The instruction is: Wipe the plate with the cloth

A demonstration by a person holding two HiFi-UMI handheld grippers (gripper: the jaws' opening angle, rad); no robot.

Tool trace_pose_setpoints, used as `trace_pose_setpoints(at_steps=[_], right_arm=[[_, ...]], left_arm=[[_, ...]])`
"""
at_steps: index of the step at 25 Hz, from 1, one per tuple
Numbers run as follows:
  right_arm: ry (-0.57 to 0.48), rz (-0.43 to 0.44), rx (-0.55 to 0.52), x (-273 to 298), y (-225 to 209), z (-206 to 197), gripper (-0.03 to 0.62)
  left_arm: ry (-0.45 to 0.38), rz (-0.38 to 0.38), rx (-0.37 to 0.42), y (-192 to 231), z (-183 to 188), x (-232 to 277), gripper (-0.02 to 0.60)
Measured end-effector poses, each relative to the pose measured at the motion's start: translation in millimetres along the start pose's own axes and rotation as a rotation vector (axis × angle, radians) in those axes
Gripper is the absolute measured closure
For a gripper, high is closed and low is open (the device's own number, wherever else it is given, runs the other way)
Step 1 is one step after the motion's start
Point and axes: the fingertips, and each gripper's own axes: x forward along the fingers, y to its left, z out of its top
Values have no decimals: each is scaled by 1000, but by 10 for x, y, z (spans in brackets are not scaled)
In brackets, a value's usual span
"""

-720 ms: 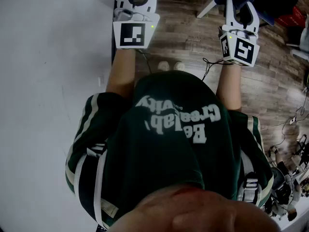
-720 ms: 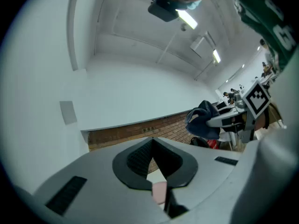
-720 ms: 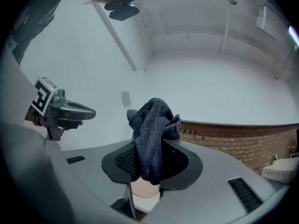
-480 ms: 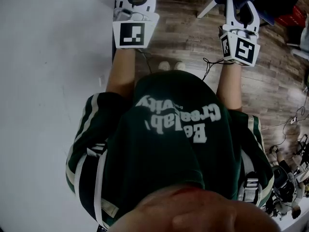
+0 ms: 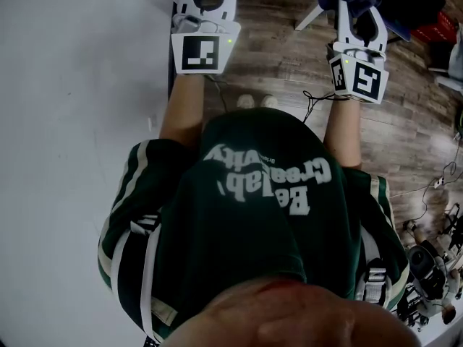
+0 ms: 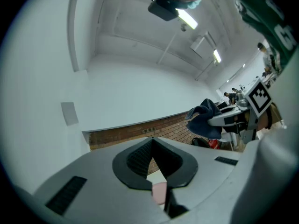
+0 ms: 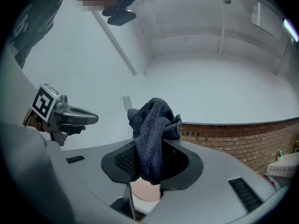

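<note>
Cloth (image 7: pixel 152 125) pinched, bunched, in right gripper (image 7: pixel 152 157), likely kept ready for wiping. Left gripper (image 6: pixel 152 148) pressed together, empty, held left of cloth (plate nowhere seen).

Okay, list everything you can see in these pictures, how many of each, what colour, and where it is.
Knitted cloth: one, dark blue, bunched between the right gripper's jaws.
Plate: none in view.
Brick wall strip: one, reddish brown, low under the white wall.
Ceiling strip lights: at least two, white, overhead.
Wooden plank floor: one, brown, beneath the person.
Cable: one, black, on the floor near the right wrist.
Shirt: one, dark green with pale lettering, on the person.
Left gripper: one, grey with a black-and-white marker cube, jaws shut and empty.
Right gripper: one, same colours, shut on the cloth.
</note>
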Motion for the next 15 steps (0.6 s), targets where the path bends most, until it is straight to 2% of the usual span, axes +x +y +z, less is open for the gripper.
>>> trace_pose_setpoints(at_steps=[3,15], right_arm=[[-3,5,-9,-21,125,28,482],[13,-39,-7,-89,138,2,480]], left_arm=[[-2,-1,-6,55,-26,-89,586],[-1,-50,-12,95,-73,-82,586]])
